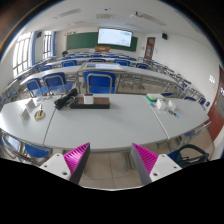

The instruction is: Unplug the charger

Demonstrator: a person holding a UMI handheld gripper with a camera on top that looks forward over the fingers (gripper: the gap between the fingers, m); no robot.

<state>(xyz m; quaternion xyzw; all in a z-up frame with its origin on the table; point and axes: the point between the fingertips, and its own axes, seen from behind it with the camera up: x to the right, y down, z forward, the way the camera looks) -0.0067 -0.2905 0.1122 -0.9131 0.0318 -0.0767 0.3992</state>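
A long white table (110, 128) stands well beyond my fingers. On its far side lie a black object (65, 100) and a white block-like thing (97, 101) next to it; it is too far to tell which is the charger or where it is plugged in. My gripper (110, 152) is open and empty, held above the floor in front of the table. Its magenta pads (75, 158) stand wide apart with nothing between them.
Small clear and green items (165, 103) sit at the table's right end, and a small object (40, 113) at its left. Blue chairs (98, 82) and rows of desks fill the room behind. A black cable (190, 152) loops under the table at the right.
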